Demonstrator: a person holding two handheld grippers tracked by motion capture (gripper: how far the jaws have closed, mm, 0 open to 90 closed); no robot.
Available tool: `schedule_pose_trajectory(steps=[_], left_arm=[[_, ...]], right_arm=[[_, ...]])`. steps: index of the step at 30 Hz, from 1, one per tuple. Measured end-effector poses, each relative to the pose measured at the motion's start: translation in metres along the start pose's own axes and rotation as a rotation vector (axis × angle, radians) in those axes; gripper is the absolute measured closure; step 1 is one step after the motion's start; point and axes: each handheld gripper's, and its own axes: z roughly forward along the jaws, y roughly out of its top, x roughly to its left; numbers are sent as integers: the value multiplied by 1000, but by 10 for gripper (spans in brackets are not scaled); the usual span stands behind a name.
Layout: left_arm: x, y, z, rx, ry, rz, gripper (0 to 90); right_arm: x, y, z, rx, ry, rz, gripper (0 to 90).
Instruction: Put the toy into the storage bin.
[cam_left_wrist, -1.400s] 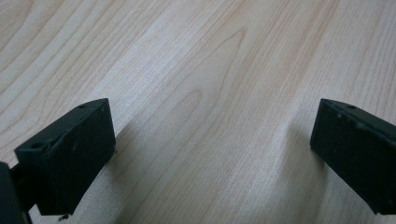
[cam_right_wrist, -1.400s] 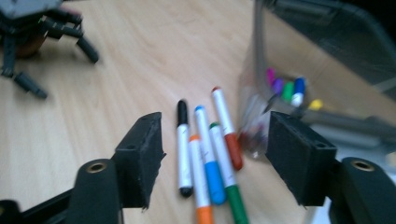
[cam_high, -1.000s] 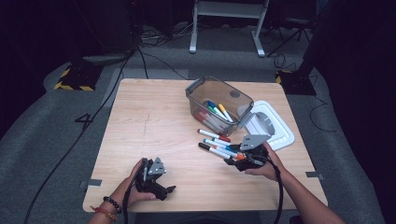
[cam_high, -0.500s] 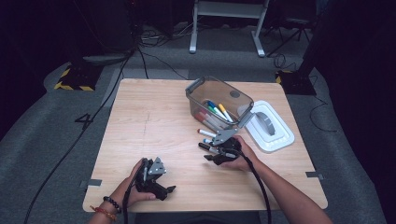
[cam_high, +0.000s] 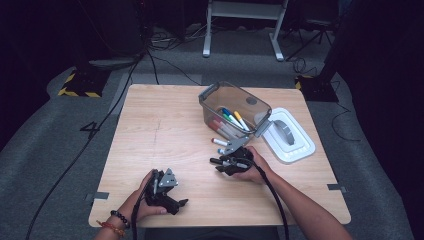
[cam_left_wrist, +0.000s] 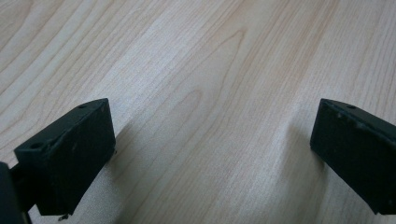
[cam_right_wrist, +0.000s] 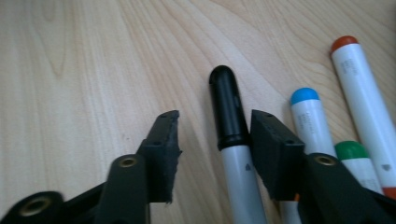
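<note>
Between the closing jaws of the right hand-held gripper (cam_right_wrist: 212, 140), black-capped marker (cam_right_wrist: 227, 112), touching one pad, not yet clamped

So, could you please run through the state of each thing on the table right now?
Black-capped marker: capped, flat on the table, between the right gripper's jaws.
Right gripper: jaws just been closing, left pad not yet touching the marker.
Left gripper: open wide over bare wood.
Clear bin: lidless, markers inside.
White lid: off, flat beside the bin.
</note>
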Motion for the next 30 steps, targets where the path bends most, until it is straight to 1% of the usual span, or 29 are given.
schedule_pose_trajectory(steps=[3,5,10,13,15,16,19,22,30], left_arm=[[0,0,0,0,0,0,2],[0,0,0,0,0,0,3],[0,0,0,0,0,0,3],[0,0,0,0,1,0,3],[0,0,0,0,1,0,3],[0,0,0,0,1,0,3],[0,0,0,0,1,0,3],[0,0,0,0,0,0,3],[0,0,0,0,0,0,3]], right_arm=[[3,1,0,0,18,-11,704],[4,1,0,-3,23,-13,738],[7,0,-1,0,20,-24,743],[10,-1,-2,-1,26,-26,744],[11,0,-7,-14,29,-23,744],[12,0,-9,-18,22,-23,745],[13,1,-20,-54,14,-23,745],[15,3,-35,-98,5,-20,745],[15,4,-66,-171,-22,-9,745]])
